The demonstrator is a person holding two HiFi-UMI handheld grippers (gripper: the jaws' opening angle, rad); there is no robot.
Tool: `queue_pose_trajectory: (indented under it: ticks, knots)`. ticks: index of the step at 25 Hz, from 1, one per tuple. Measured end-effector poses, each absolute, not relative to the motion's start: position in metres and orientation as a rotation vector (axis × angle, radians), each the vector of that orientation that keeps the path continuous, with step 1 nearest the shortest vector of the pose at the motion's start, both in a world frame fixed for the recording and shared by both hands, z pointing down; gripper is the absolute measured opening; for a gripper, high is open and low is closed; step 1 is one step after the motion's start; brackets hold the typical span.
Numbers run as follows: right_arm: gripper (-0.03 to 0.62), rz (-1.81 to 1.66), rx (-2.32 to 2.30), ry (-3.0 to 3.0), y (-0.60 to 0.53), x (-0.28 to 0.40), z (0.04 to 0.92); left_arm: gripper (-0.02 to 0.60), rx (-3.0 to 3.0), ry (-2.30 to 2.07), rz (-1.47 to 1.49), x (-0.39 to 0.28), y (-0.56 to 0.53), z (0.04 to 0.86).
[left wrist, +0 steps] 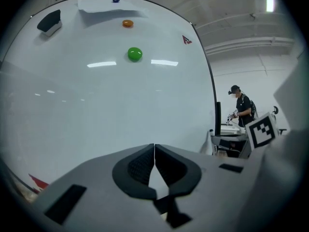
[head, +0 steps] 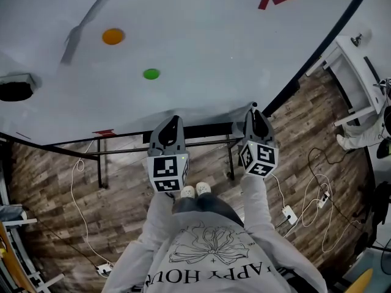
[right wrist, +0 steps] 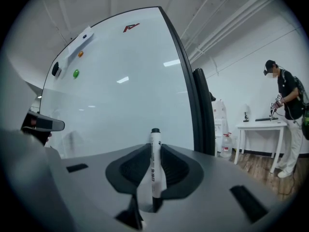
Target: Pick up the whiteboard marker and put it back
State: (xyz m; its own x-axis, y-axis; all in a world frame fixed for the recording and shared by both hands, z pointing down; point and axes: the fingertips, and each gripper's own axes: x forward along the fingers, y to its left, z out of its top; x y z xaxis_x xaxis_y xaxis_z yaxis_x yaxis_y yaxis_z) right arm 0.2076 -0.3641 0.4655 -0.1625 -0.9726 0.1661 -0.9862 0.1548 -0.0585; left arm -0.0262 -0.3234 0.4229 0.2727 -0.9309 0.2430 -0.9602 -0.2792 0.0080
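A white whiteboard marker (right wrist: 155, 166) with a black cap stands upright between the pads of my right gripper (right wrist: 154, 146), which is shut on it. In the head view that gripper (head: 255, 111) points at the lower edge of the big whiteboard (head: 201, 47), and the marker's dark tip (head: 254, 105) just shows. My left gripper (left wrist: 154, 151) is shut with nothing in it, its pads touching. It (head: 174, 122) is held beside the right one, just short of the board's black bottom rail (head: 204, 130).
On the board sit a green magnet (head: 151, 74), an orange magnet (head: 113, 36) and a black eraser (head: 15, 89). Cables (head: 76, 200) trail over the wooden floor. To the right stand a white table (right wrist: 260, 125) and a person (right wrist: 287, 105).
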Motion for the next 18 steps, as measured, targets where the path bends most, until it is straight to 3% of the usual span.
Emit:
queue_pose_trajectory:
  ticks: [12, 16, 18]
  knots:
    - [0.067, 0.368, 1.938, -2.184, -0.357, 0.211, 0.527, 0.008, 2.349, -1.744, 0.321, -0.025, -0.322, 0.444]
    - [0.127, 0.380, 1.933, -2.176, -0.350, 0.209, 0.530, 0.008, 2.352, -1.734, 0.318, -0.023, -0.320, 0.446]
    - [0.127, 0.366, 1.941, -2.175, -0.347, 0.208, 0.526, 0.008, 2.353, -1.731, 0.314, -0.023, -0.319, 0.446]
